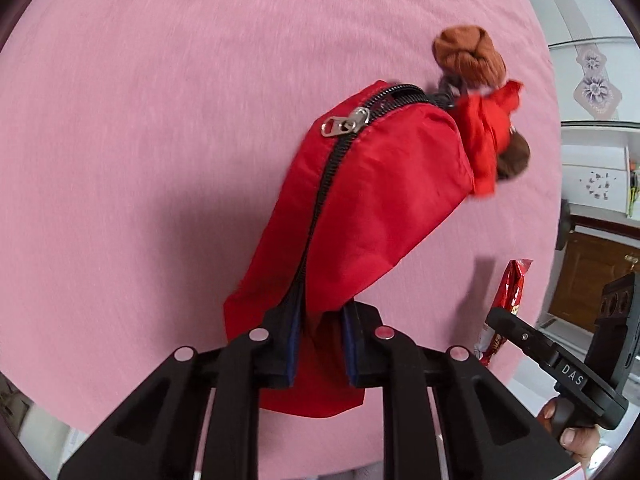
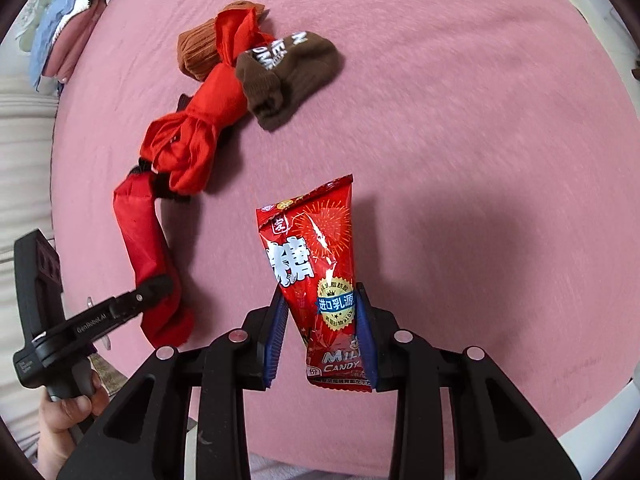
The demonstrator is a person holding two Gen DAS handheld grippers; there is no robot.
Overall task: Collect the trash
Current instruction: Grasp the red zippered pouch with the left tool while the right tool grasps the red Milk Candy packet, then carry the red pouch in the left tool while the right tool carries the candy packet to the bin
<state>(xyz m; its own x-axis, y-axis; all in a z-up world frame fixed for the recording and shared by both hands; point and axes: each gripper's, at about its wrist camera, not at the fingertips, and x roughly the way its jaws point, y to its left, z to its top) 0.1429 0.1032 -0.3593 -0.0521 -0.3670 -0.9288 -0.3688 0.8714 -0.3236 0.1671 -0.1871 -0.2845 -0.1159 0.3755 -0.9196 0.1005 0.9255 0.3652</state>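
Note:
My left gripper (image 1: 320, 316) is shut on the near end of a red zippered fabric bag (image 1: 372, 184) and lifts it off the pink bed cover (image 1: 160, 120); the bag's zipper looks closed along its visible length. The bag also shows in the right wrist view (image 2: 148, 248), with the left gripper (image 2: 160, 284) clamped on it. My right gripper (image 2: 322, 312) is shut on a red milk candy wrapper (image 2: 316, 264), held upright above the cover. The wrapper's edge shows at the right of the left wrist view (image 1: 508, 292).
An orange-brown sock (image 2: 200, 50) and a dark brown sock (image 2: 288, 76) lie by the bag's far end. Folded clothes (image 2: 68, 24) sit at the far left edge of the bed. White furniture (image 1: 592, 168) and a wooden door (image 1: 592, 280) stand beyond the bed's right edge.

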